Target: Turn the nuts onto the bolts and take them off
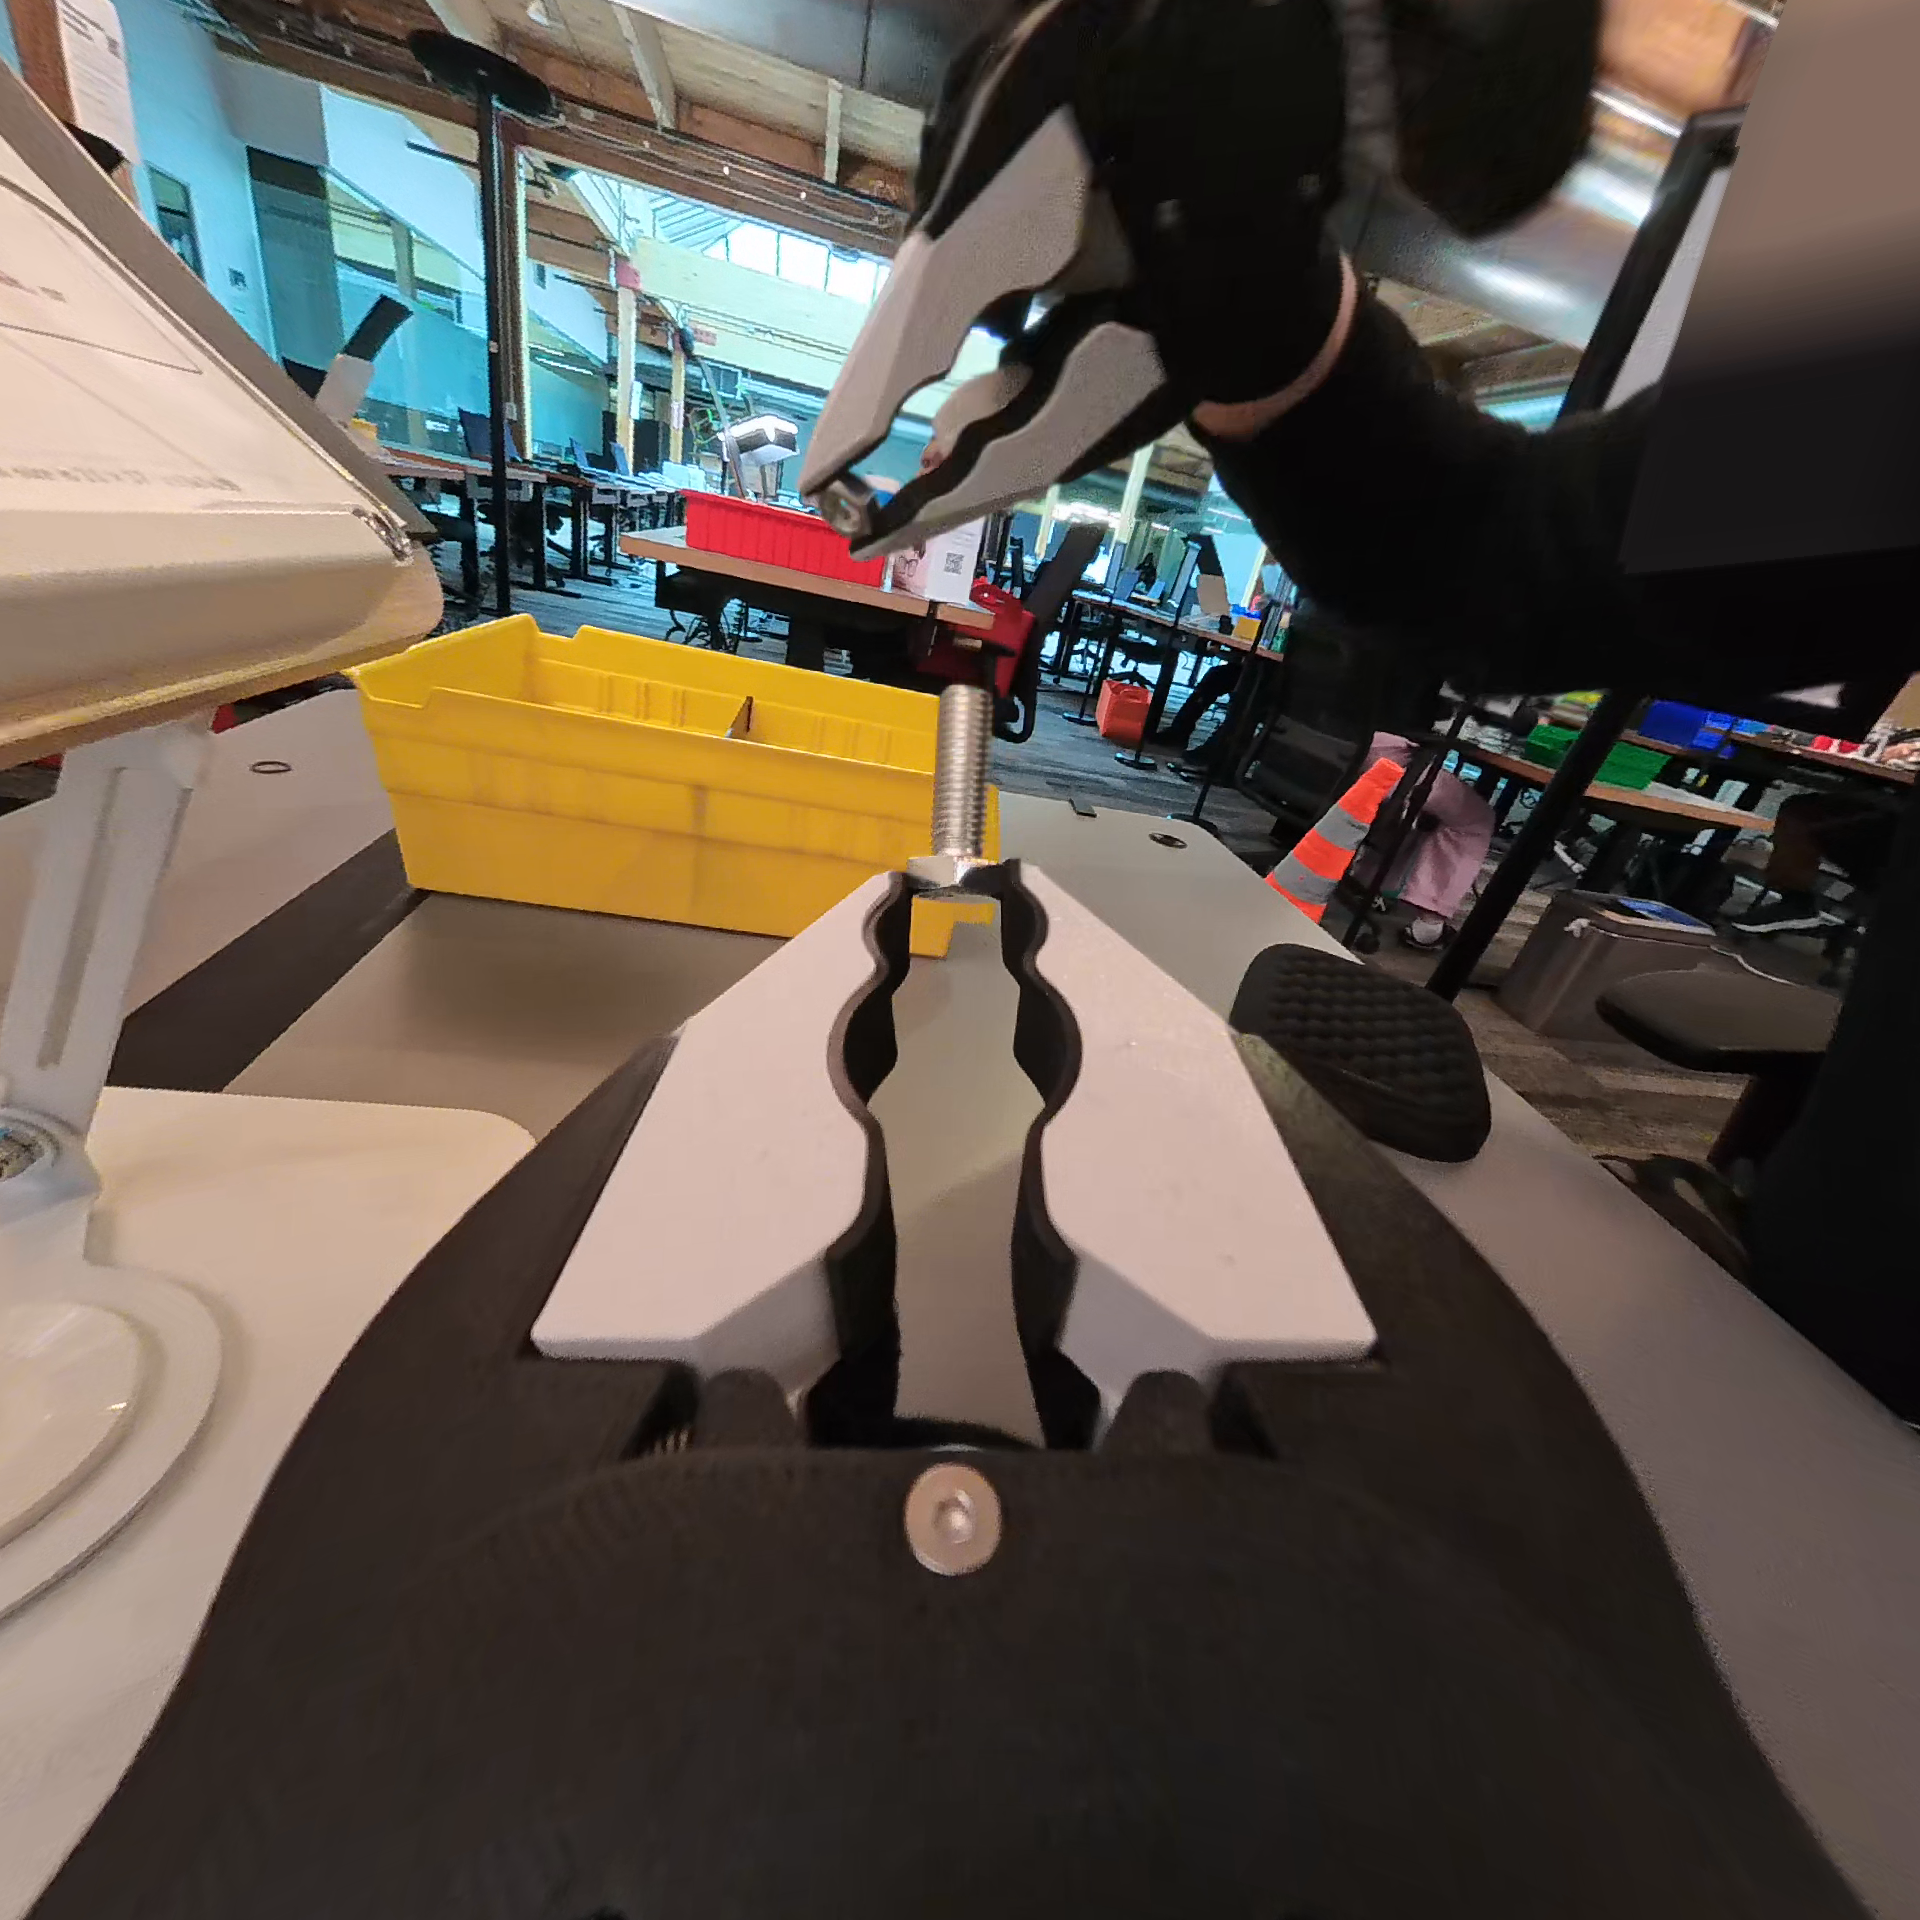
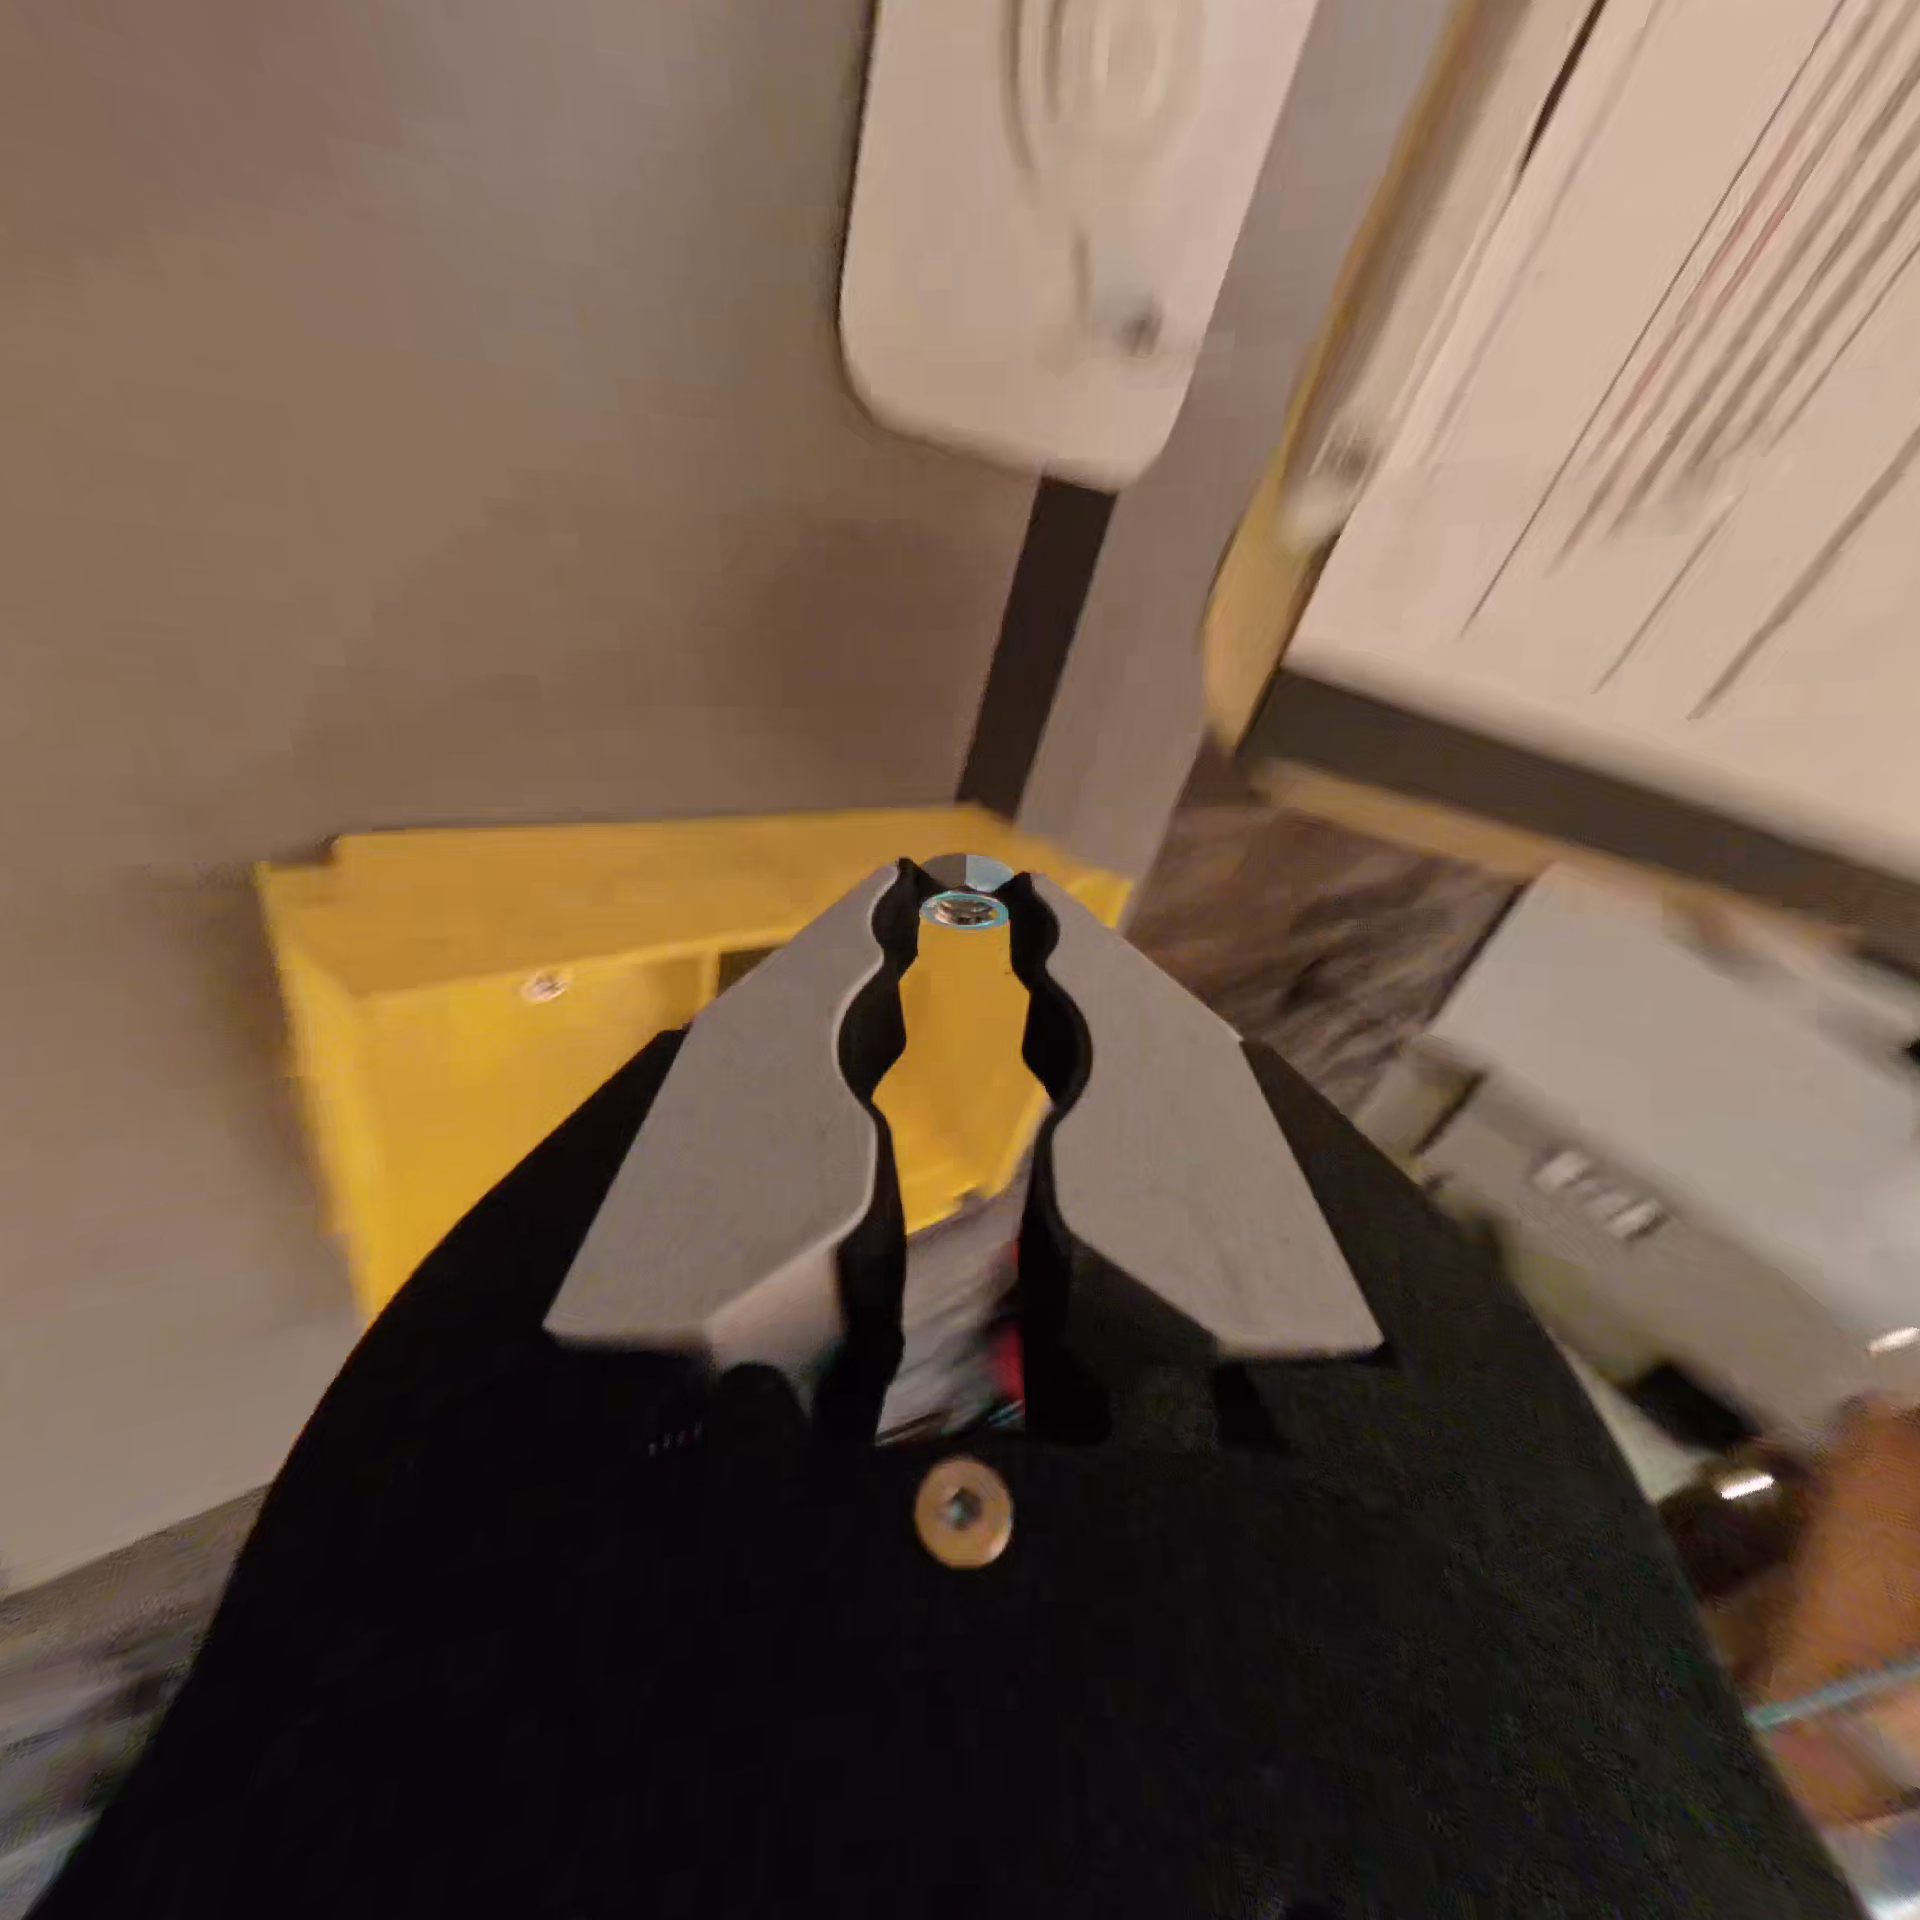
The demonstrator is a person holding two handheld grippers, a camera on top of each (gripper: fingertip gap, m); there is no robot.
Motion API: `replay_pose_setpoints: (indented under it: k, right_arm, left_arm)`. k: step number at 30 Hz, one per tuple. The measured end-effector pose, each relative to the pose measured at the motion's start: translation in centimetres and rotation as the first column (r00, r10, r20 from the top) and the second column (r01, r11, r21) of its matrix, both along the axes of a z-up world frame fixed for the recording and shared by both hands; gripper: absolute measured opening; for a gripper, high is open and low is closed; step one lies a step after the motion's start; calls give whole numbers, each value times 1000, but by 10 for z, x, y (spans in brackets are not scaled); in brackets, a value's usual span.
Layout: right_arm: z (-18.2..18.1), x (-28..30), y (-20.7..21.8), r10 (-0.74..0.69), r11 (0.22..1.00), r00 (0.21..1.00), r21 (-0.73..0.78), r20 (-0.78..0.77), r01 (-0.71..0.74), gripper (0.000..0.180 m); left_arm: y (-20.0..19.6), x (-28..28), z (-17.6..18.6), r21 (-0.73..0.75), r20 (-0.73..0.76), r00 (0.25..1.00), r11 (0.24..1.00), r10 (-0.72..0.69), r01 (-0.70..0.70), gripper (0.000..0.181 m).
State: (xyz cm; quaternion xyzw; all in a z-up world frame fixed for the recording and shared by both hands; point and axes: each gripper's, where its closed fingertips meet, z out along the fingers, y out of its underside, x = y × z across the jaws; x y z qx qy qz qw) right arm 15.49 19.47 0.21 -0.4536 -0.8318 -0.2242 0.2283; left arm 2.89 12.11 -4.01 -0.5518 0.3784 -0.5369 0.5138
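Note:
In the left wrist view my left gripper (image 1: 951, 878) is shut on the head of a silver bolt (image 1: 962, 774), which stands upright with its threaded shank pointing up. My right gripper (image 1: 847, 514) hangs above and a little left of the bolt's tip, apart from it, shut on a small silver nut (image 1: 844, 506). In the right wrist view the right gripper (image 2: 964, 894) pinches the nut (image 2: 964, 906) at its fingertips, over the yellow bin (image 2: 623, 987). The bolt does not show in that blurred view.
A yellow bin (image 1: 644, 790) with a divider sits on the grey table (image 1: 499, 997) just behind the bolt. A white stand with a tilted board (image 1: 156, 436) is at the left. A black pad (image 1: 1371, 1049) lies to the right. A small metal piece (image 2: 545, 985) lies in the bin.

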Motion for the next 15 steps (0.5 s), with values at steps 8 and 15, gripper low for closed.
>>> replay_pose_setpoints:
  k: [8, 15]
  right_arm:
    - [-96, 158, 17, -628, 726, 778, -349, 13, 592, 15]
    - [-162, 196, 20, -719, 594, 688, -430, 95, 680, 15]
  left_arm:
    - [1, 6, -3, 5, -29, 1000, 1000, 11, -11, 16]
    - [2, 9, -7, 1, -48, 999, 1000, 14, -14, 16]
